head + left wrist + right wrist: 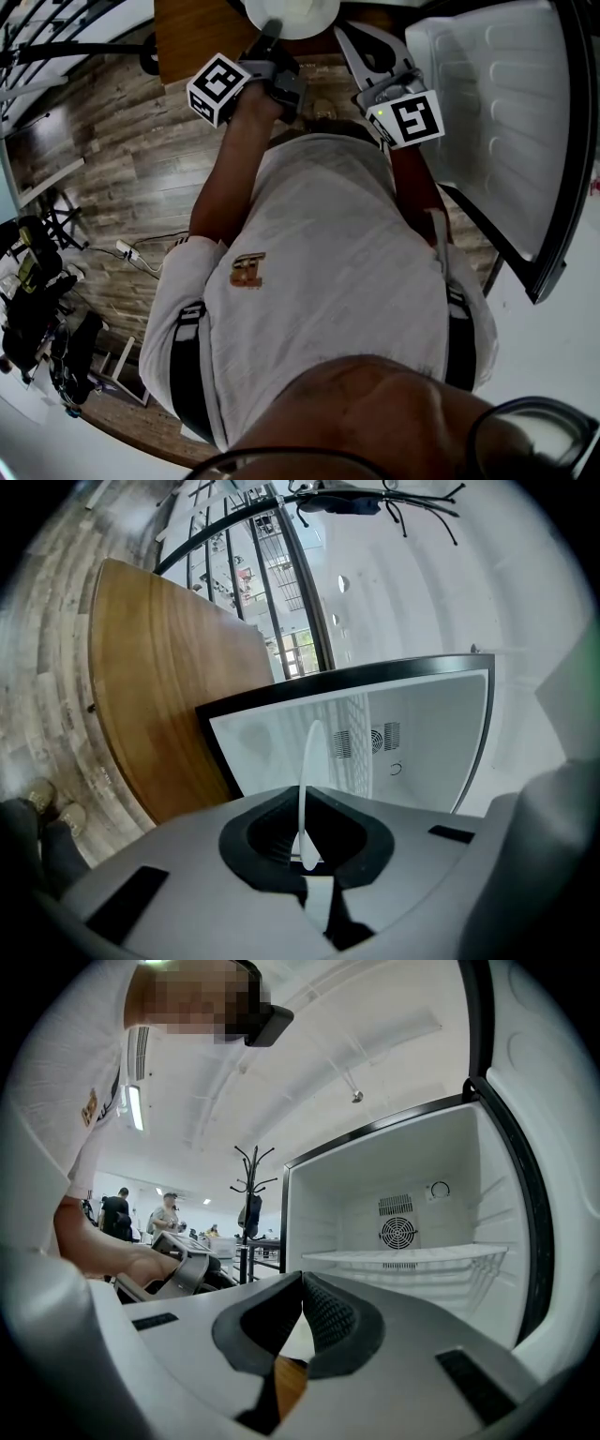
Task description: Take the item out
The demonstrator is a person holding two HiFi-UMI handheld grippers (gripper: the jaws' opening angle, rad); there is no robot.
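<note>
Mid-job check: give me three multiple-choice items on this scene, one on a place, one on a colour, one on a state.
1. Where is the plate?
A. on the fridge shelf
B. in the left tongs
C. on the floor
2. What colour is the plate?
A. white
B. blue
C. black
3. How is the fridge?
A. shut
B. open and full
C. open, shelf bare

Answers:
1. B: the left tongs clamp the plate edge-on.
2. A: it shows white.
3. C: the fridge stands open and nothing lies on its shelf.
</note>
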